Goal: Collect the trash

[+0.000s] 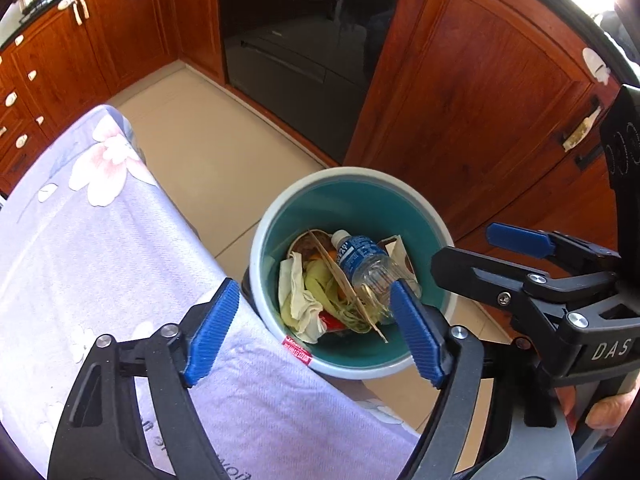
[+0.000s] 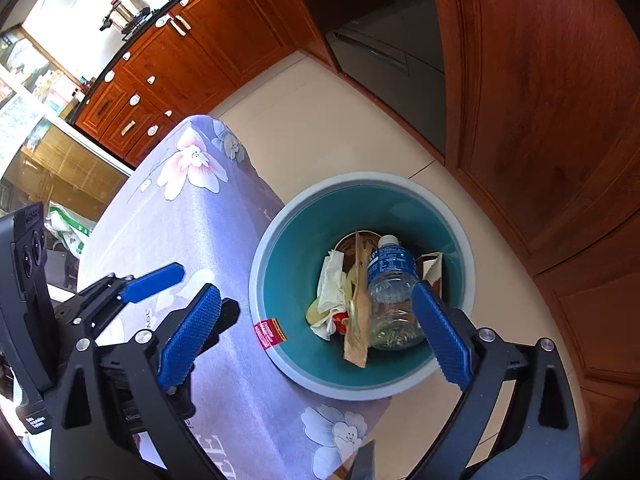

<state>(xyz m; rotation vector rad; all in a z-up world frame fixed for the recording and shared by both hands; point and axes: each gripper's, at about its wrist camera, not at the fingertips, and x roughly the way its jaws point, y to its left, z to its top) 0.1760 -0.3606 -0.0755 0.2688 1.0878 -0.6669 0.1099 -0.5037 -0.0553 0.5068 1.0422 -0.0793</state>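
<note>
Both grippers are hanging over the bin with jaws spread wide and nothing between the pads; the left gripper [image 1: 316, 328] has one blue pad over the cloth edge and the other over the bin's mouth, and the right gripper [image 2: 316, 344] straddles it much the same way, one pad over the cloth, the other over the bottle's fat end; neither is touching any trash as far as I can see.

In the left view the right gripper pokes in from the right side with a bit of a hand [image 1: 608, 408] behind it; in the right view the left one sits off to the left, over the cloth.

The bin [image 2: 280, 216] is round, pale grey rim, teal inside, standing on the floor [image 1: 208, 148] right up against the table's edge; there's a small red sticker [image 2: 269, 333] on its rim nearest the cloth.

Inside it: a clear bottle [image 2: 390, 280] with a blue label lying on top, white cap pointing away; crumpled white tissue [image 2: 330, 276] beside it; a tan paper strip [image 2: 357, 328]; some yellowish scraps and something red underneath, can't tell what exactly.

The cloth [image 2: 192, 232] is lilac with pink and white flowers; beyond are reddish wood cabinets [image 1: 472, 92], and a steel pot [image 2: 128, 10] up on the counter.
</note>
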